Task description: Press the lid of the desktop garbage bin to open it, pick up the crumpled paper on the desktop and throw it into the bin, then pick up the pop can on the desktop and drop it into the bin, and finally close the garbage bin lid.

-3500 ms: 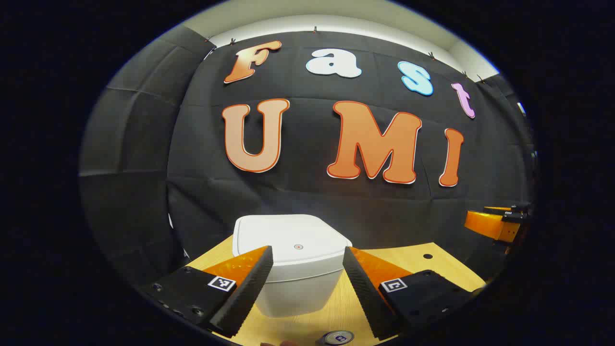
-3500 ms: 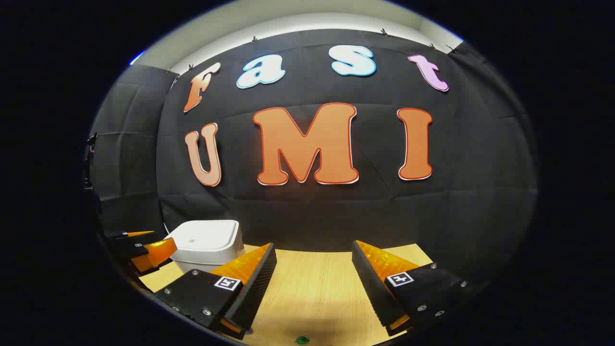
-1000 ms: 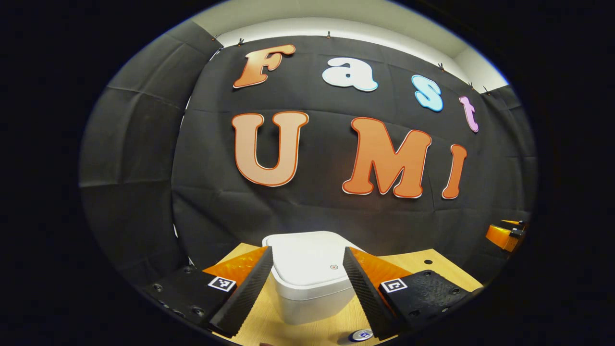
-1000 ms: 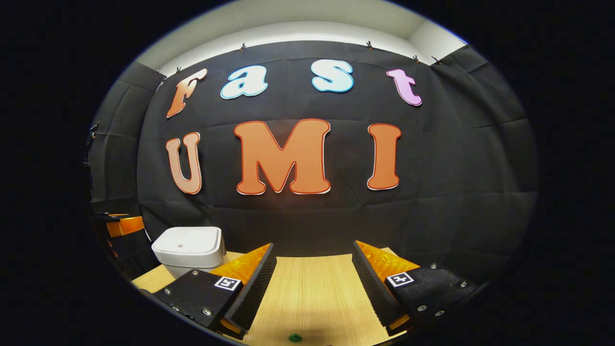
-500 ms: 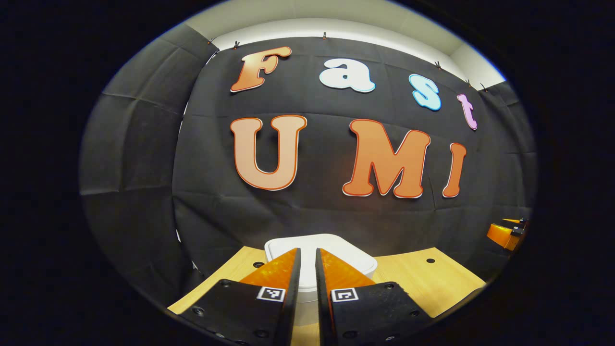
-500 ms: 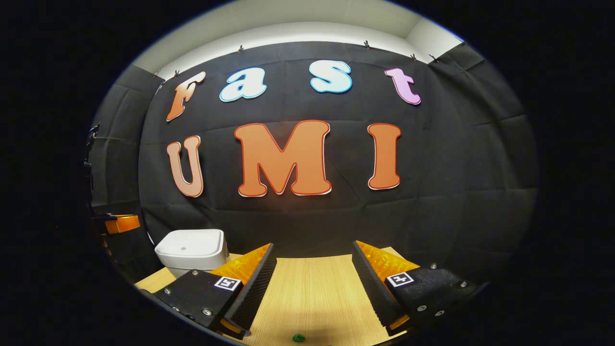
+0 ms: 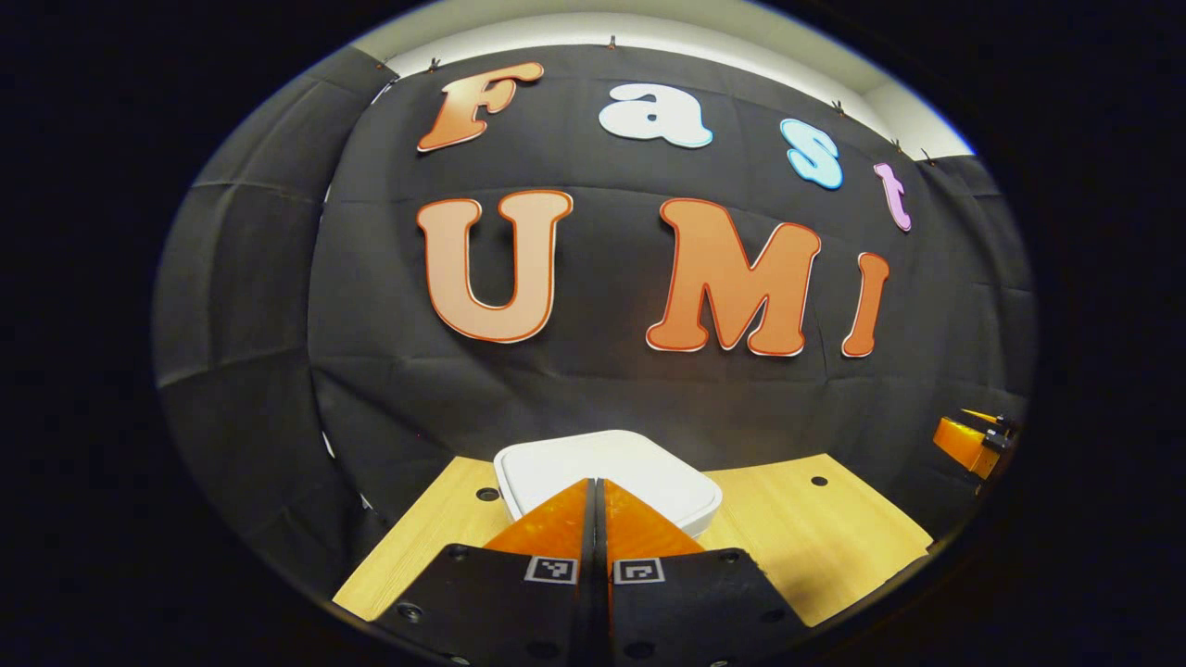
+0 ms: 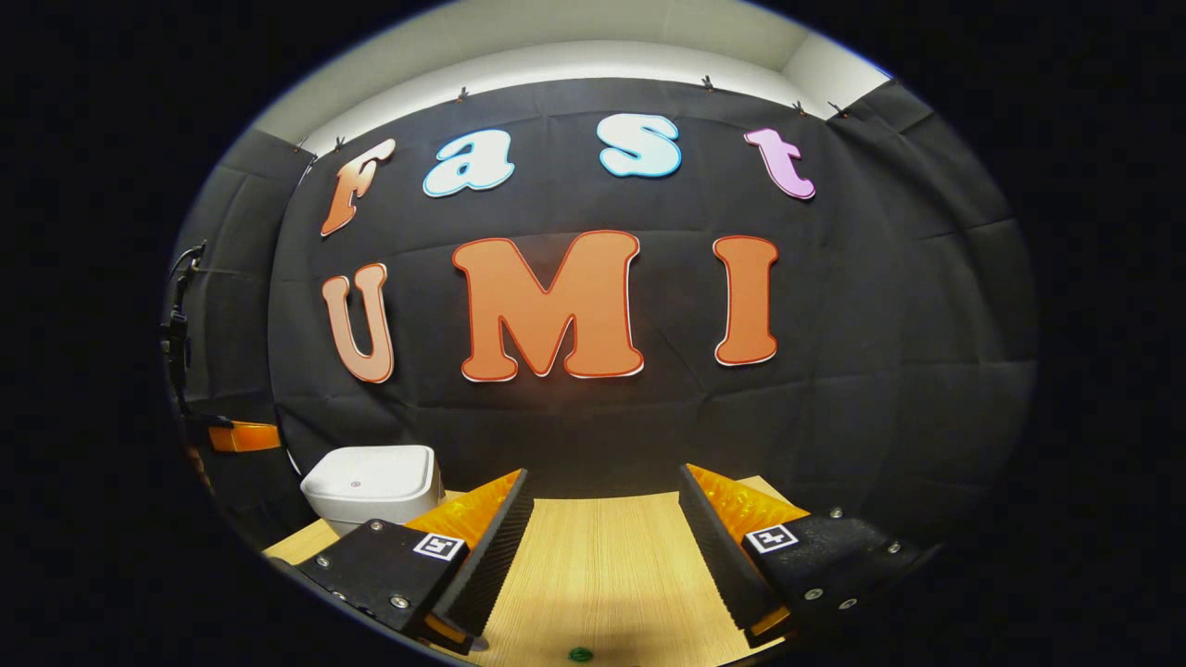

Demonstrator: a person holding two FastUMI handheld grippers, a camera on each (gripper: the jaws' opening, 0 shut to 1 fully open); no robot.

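Observation:
The white desktop bin stands on the wooden table, its lid down. My left gripper hovers over the near part of that lid with its two fingers pressed together and nothing between them. In the right gripper view the same bin sits at the far left of the table, and part of the left gripper shows above and left of it. My right gripper stands open over bare table, holding nothing. A small green object peeks in at the bottom edge there.
The wooden table has small round holes and ends at the black cloth wall behind the bin. Part of the right gripper shows at the far right of the left gripper view. Bare tabletop lies between the right gripper's fingers.
My left gripper has gone from open around the bin to fully shut, and has risen above the lid. The right gripper has stayed open and barely moved.

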